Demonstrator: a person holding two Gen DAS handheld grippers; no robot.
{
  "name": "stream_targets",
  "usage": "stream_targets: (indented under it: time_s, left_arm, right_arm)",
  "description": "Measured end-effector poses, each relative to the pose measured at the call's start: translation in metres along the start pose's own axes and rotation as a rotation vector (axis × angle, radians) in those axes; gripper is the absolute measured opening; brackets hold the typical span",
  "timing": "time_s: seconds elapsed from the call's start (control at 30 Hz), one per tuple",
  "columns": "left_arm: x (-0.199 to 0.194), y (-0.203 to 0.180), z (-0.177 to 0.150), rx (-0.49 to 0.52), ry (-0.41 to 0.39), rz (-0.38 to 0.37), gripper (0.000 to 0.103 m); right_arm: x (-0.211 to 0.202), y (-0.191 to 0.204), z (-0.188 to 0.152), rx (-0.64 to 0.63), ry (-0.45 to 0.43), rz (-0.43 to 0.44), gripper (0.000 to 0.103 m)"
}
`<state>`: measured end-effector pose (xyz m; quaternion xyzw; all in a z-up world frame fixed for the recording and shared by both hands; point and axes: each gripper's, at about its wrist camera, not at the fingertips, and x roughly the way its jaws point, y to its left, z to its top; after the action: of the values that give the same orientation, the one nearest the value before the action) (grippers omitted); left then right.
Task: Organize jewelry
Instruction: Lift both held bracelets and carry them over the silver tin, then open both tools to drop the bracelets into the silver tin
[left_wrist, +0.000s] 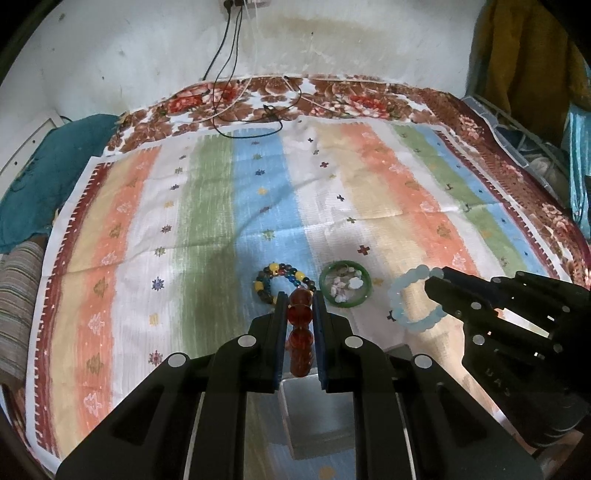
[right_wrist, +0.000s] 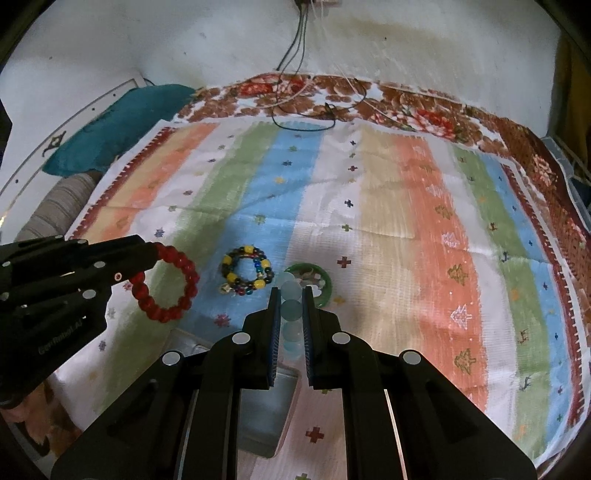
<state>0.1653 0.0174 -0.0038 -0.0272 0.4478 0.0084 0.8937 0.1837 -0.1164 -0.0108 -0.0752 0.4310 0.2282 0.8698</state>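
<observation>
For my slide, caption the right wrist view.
Right tongs grip a pale blue bead bracelet; left tongs hold a red one.

The red bracelet (right_wrist: 168, 282) has glossy, glass-like beads, and the pale blue bracelet (left_wrist: 417, 301) has matt, milky beads. The striped cloth (left_wrist: 221, 206) looks like woven fabric with a rough, creased surface. Both the left gripper (left_wrist: 298, 299) and the right gripper (right_wrist: 291, 295) are of matt black plastic with small shiny metal pins.
</observation>
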Motion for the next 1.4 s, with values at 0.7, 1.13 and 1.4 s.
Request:
stream_targets:
  time_s: [0.7, 1.13, 1.4]
  left_arm:
    - [-0.032, -0.009, -0.035, 0.008, -0.015, -0.037, 0.013]
    - [-0.039, -0.012, -0.046, -0.004, -0.003, -0.044, 0.013]
    - [-0.032, 0.005, -0.044, -0.07, 0.005, 0.045, 0.033]
  right_arm:
    - [-0.029, 0.02, -0.031, -0.043, -0.014, 0.038, 0.012]
    - [-0.035, 0.025, -0.045, -0.046, -0.002, 0.057, 0.012]
    - [-0.034, 0.015, -0.039, -0.031, -0.03, -0.005, 0.054]
